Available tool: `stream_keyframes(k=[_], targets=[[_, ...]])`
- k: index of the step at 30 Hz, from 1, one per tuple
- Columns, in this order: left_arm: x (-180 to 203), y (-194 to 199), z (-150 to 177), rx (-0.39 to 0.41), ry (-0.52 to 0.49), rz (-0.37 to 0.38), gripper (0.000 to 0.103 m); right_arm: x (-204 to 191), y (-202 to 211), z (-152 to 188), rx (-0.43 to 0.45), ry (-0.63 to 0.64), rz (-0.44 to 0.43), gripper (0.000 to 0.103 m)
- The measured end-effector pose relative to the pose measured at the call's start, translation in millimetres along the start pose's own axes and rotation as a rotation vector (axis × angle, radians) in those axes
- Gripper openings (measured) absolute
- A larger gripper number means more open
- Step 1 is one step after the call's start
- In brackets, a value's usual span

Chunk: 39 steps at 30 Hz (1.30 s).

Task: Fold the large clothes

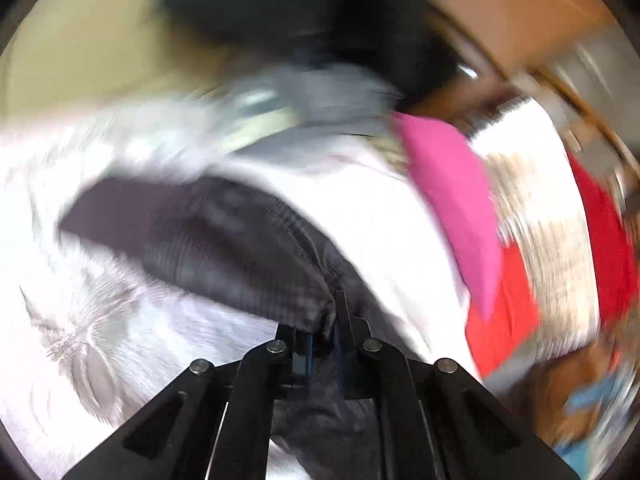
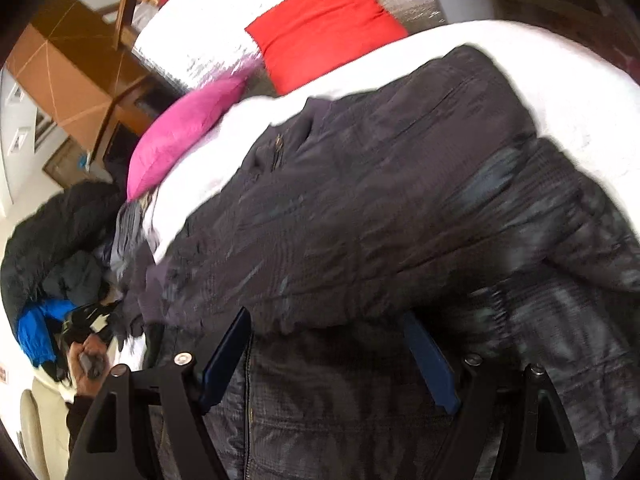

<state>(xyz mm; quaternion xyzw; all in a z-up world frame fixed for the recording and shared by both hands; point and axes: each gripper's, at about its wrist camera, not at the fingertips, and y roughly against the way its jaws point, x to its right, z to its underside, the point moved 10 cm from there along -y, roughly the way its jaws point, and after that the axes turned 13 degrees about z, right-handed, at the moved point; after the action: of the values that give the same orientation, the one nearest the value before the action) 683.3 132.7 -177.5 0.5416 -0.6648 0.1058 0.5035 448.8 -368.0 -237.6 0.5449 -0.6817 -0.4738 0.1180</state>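
On a white bed (image 2: 500,48), the left gripper (image 1: 324,330) is clenched on a bunched edge of a dark quilted jacket (image 2: 380,208), its fingers pinching the fabric apparently to draw that side over for a fold. The right gripper (image 2: 332,344) has its fingers released and spread, poised over the jacket's front without gripping, likely ready to take another edge. Beyond the jacket lie a pink pillow (image 2: 180,136) and a red cushion (image 2: 324,28); farther left, a heap of dark clothes (image 2: 68,232) waits.

A pink pillow (image 2: 180,136) lies at centre left on the white bed (image 2: 520,64), a red cushion (image 2: 324,28) above it; brown wardrobe (image 2: 60,68) upper left.
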Motion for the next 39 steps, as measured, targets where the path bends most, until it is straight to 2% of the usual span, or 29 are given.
stream_keyframes(k=[2, 4, 6, 7, 9, 11, 13, 15, 16, 17, 18, 19, 21, 23, 27, 28, 30, 31, 33, 34, 37, 39], targets=[[62, 5, 20, -0.035, -0.140, 0.062, 0.007, 11, 10, -10, 0.032, -0.053, -0.006, 0.082], [122, 10, 58, -0.092, -0.282, 0.111, 0.007, 26, 21, -19, 0.061, -0.124, -0.019, 0.082], [165, 13, 100, -0.151, -0.390, 0.157, 0.007, 40, 31, -26, 0.085, -0.176, -0.020, 0.082], [194, 13, 134, -0.201, -0.463, 0.196, 0.007, 49, 36, -29, 0.097, -0.202, -0.019, 0.082], [227, 11, 193, -0.285, -0.553, 0.244, 0.007, 60, 45, -34, 0.109, -0.250, -0.036, 0.082], [249, 1, 249, -0.388, -0.622, 0.279, 0.007, 69, 52, -38, 0.118, -0.281, -0.047, 0.082], [253, -12, 307, -0.506, -0.680, 0.264, 0.011, 80, 59, -42, 0.132, -0.309, -0.052, 0.082], [235, -27, 362, -0.674, -0.708, 0.186, 0.019, 88, 66, -45, 0.144, -0.329, -0.059, 0.082], [221, -31, 382, -0.751, -0.703, 0.136, 0.033, 90, 68, -46, 0.143, -0.333, -0.061, 0.082], [207, -27, 400, -0.811, -0.694, 0.104, 0.038, 93, 69, -47, 0.142, -0.339, -0.063, 0.082], [197, -18, 410, -0.840, -0.690, 0.090, 0.039, 96, 70, -48, 0.139, -0.344, -0.066, 0.082], [193, -11, 409, -0.843, -0.694, 0.084, 0.039, 98, 70, -48, 0.131, -0.347, -0.069, 0.082], [196, 6, 397, -0.829, -0.699, 0.098, 0.047, 99, 70, -47, 0.121, -0.348, -0.076, 0.082], [206, 35, 366, -0.714, -0.697, 0.147, 0.072, 98, 72, -48, 0.120, -0.339, -0.082, 0.082], [216, 45, 274, -0.472, -0.681, 0.145, 0.077, 76, 76, -45, 0.135, -0.252, -0.075, 0.082], [210, 45, 253, -0.420, -0.661, 0.134, 0.078, 67, 75, -43, 0.133, -0.226, -0.075, 0.082], [179, 36, 217, -0.320, -0.589, 0.061, 0.078, 42, 74, -36, 0.130, -0.140, -0.081, 0.082], [154, 30, 205, -0.315, -0.517, 0.012, 0.076, 26, 74, -32, 0.134, -0.073, -0.069, 0.082], [121, 17, 199, -0.364, -0.363, -0.011, 0.054, 0, 74, -24, 0.158, 0.037, -0.034, 0.083], [113, 13, 199, -0.383, -0.315, -0.008, 0.037, -16, 74, -20, 0.169, 0.096, -0.021, 0.083], [99, -1, 194, -0.390, -0.258, -0.048, 0.037, -57, 74, -13, 0.209, 0.218, 0.015, 0.083], [102, -12, 204, -0.430, -0.208, -0.018, 0.044, -82, 72, -11, 0.248, 0.296, 0.053, 0.086]])
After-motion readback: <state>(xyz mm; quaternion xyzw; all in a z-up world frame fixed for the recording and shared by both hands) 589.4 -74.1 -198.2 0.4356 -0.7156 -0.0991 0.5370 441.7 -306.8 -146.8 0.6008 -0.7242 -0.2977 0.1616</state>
